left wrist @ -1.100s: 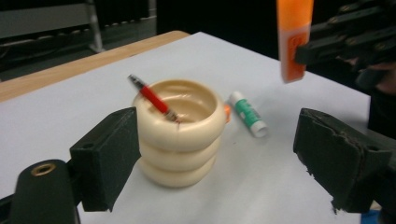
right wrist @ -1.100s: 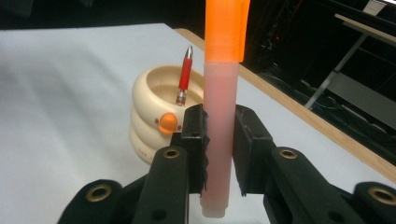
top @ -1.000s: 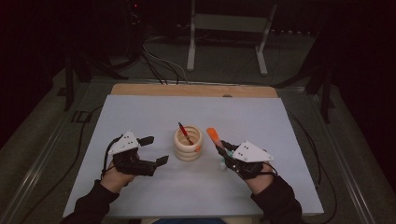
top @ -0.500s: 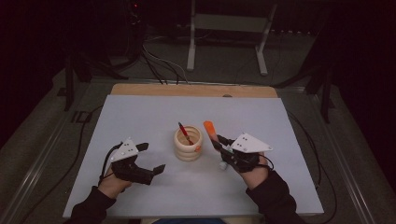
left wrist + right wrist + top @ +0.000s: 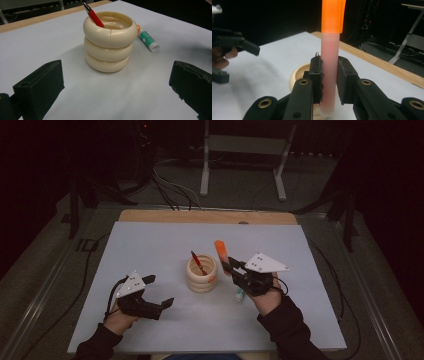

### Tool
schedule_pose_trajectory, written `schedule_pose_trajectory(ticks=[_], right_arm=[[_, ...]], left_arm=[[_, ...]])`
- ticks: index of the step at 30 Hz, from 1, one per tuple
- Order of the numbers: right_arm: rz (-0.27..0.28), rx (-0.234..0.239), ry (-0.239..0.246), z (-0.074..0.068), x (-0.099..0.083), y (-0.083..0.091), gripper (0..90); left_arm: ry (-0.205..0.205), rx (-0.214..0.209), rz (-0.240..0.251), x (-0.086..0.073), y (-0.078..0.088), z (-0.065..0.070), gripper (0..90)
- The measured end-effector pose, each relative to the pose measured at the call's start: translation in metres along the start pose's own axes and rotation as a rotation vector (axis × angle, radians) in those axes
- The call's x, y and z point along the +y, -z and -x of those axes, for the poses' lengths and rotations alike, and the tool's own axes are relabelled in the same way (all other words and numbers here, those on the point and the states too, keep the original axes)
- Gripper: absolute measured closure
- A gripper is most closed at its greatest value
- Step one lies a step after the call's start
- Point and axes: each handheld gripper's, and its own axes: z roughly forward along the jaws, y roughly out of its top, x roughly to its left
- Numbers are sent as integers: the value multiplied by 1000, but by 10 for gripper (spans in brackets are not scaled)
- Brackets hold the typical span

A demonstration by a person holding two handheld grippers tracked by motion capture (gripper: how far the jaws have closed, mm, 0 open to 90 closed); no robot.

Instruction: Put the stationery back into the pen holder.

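Note:
A cream ribbed cup (image 5: 202,276) (image 5: 108,42) stands mid-table with a red pen (image 5: 198,262) (image 5: 93,15) leaning inside it. To its right, my right gripper (image 5: 231,266) (image 5: 329,72) is shut on a pink marker with an orange cap (image 5: 221,251) (image 5: 329,62), held upright with the cap on top, just right of the cup's rim (image 5: 298,75). My left gripper (image 5: 159,291) (image 5: 116,87) sits low, left of the cup. Its jaws have just been opening and now stand wide with nothing between them.
A white glue stick with a green label (image 5: 240,295) (image 5: 147,40) lies on the pale mat (image 5: 150,245) just right of the cup, under my right hand. A wooden table edge (image 5: 200,216) runs along the back. The left gripper (image 5: 237,42) appears in the right gripper view.
The right gripper has carried the marker up and left, closer to the cup. The left hand has sunk slightly toward the table's front, and its jaws stand wider.

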Motion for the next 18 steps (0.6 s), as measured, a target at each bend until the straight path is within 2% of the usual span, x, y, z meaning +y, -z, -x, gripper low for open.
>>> schedule_pose_trajectory(ticks=[10,18], right_arm=[[14,-5,-75,4,7,-15,763],[10,-9,-132,4,9,-27,762]], left_arm=[[19,0,21,-5,2,-3,2],[13,14,44,-6,2,-4,2]])
